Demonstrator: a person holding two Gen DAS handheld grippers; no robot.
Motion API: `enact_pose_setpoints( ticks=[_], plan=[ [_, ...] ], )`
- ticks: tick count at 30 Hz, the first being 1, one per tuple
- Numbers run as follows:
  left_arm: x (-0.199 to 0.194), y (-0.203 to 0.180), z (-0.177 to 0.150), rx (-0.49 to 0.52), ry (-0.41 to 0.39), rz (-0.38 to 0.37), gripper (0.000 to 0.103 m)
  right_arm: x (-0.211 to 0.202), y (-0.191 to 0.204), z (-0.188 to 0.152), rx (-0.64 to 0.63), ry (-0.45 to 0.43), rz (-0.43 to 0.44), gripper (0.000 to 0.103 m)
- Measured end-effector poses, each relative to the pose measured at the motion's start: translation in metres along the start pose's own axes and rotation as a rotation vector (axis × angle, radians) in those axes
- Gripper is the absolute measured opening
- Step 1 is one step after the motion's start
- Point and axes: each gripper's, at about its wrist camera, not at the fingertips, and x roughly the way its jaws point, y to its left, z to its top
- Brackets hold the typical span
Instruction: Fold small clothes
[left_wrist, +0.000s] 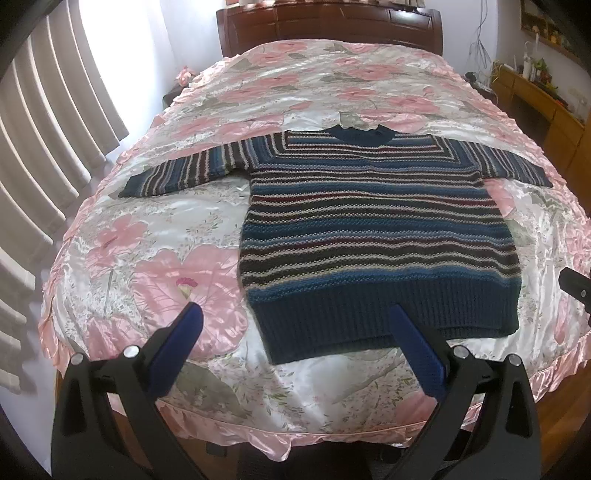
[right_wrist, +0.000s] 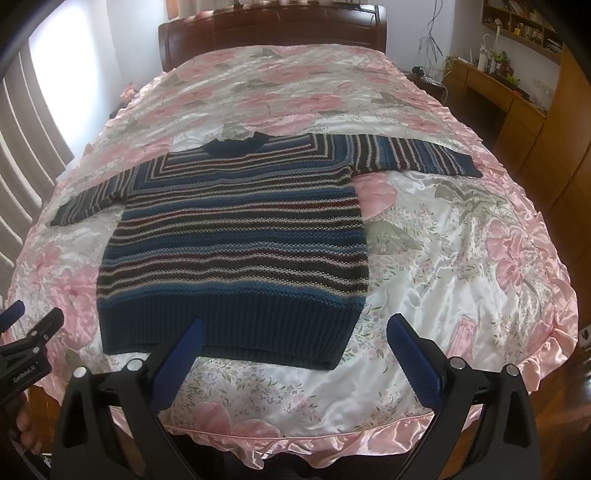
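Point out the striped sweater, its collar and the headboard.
striped sweater (left_wrist: 380, 236), left wrist view, middle of body.
collar (left_wrist: 360, 133), left wrist view, dark neck band.
headboard (right_wrist: 273, 31), right wrist view, wooden panel centre.

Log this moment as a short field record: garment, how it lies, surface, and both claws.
garment: striped knit sweater, dark blue ribbed hem and collar
lay: flat and unfolded, both sleeves spread out to the sides, collar toward the headboard
surface: bed with pink floral satin bedspread
left claw: open, holding nothing, above the near-left part of the sweater's hem
right claw: open, holding nothing, above the near-right part of the hem
folding: not yet begun
surroundings: vertical blinds on one side, wooden desk on the other
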Motion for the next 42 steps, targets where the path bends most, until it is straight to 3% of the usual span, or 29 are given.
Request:
enact_pose_setpoints(
  ticks=[42],
  plan=[
    [0.006, 0.006, 0.001, 0.0, 0.005, 0.009, 0.1, 0.011, -0.003, 0.001, 0.011, 0.007, 0.015, 0.099]
  ],
)
